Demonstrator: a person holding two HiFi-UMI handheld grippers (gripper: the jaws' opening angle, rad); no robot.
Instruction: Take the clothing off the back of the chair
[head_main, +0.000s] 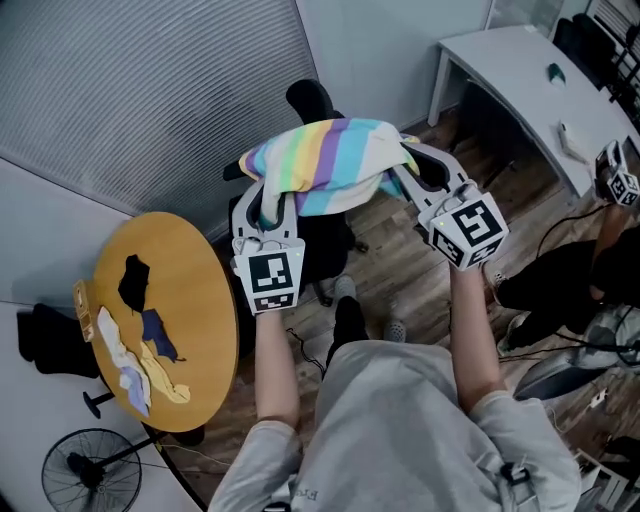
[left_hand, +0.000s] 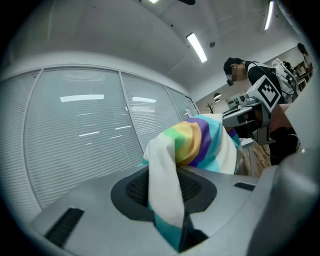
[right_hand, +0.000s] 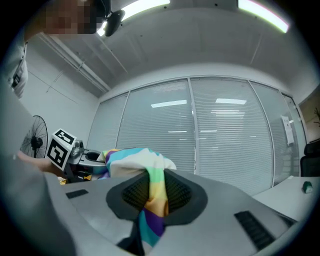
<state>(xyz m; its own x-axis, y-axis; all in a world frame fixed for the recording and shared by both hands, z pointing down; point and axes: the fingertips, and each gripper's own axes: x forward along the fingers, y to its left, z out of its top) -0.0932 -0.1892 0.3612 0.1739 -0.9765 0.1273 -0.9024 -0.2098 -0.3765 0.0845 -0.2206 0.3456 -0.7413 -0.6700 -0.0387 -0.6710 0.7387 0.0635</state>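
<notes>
A rainbow-striped garment (head_main: 328, 160) hangs in the air between my two grippers, above the black office chair (head_main: 318, 100). My left gripper (head_main: 262, 210) is shut on its left end, where white and teal cloth (left_hand: 167, 200) runs down between the jaws. At the right end my right gripper (head_main: 400, 172) is shut on the garment too, with striped cloth (right_hand: 152, 210) pinched between its pads. The garment (left_hand: 205, 142) bulges up beyond the left jaws, and the right gripper's marker cube (left_hand: 267, 90) shows past it. I cannot tell whether the cloth still touches the chair back.
A round wooden table (head_main: 195, 310) at the left carries scraps of cloth (head_main: 140, 365). A floor fan (head_main: 85, 470) stands at the bottom left. A white desk (head_main: 530, 75) is at the top right. Another person (head_main: 575, 285) sits at the right. Window blinds (head_main: 150, 90) close off the back.
</notes>
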